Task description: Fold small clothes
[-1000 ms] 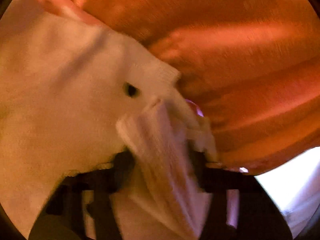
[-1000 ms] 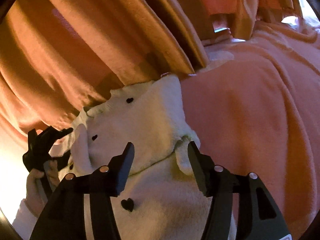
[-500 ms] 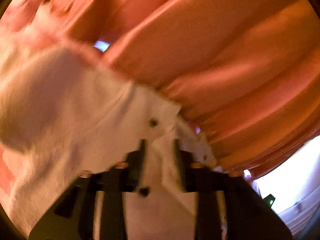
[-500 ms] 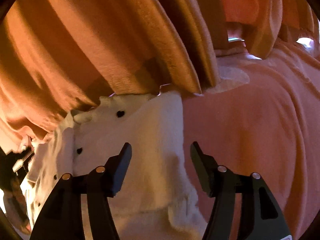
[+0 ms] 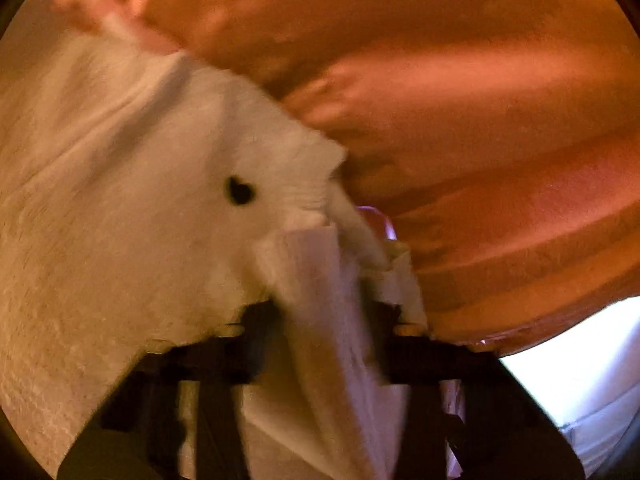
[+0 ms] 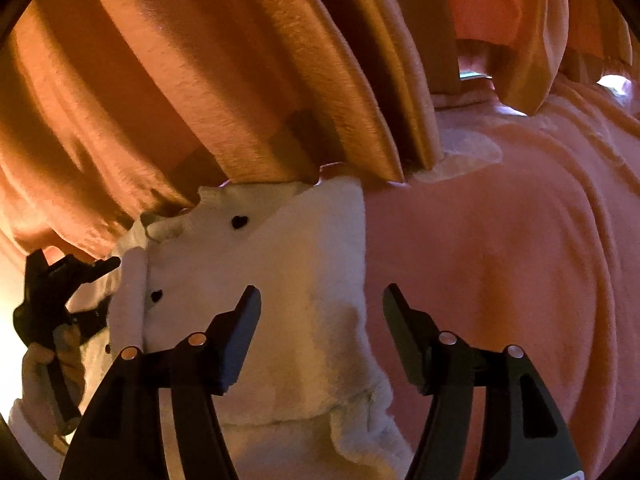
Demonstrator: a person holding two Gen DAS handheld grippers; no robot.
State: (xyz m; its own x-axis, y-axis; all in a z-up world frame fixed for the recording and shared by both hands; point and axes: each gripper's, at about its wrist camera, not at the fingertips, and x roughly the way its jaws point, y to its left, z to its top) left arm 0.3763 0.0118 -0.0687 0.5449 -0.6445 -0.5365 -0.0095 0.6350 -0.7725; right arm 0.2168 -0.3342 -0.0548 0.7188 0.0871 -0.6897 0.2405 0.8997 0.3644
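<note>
the left gripper point(image 5: 320, 308) is clamped on a ribbed edge of the white garment point(image 6: 276, 288). the right gripper point(image 6: 320, 312) hovers over it, fingers wide apart, holding nothing. the garment lies on a pink blanket point(image 6: 500, 264) before orange curtains point(image 6: 224, 80).

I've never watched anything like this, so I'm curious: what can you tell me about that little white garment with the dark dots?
The white garment looks like soft, fuzzy knit, cream-white with small dark heart-shaped marks and a ribbed band at one edge. It lies partly folded on a pink blanket, its far end against hanging orange curtains. The left hand-held gripper is shut on a bunched ribbed part. The right hand-held gripper hovers open over it, gripping nothing.
</note>
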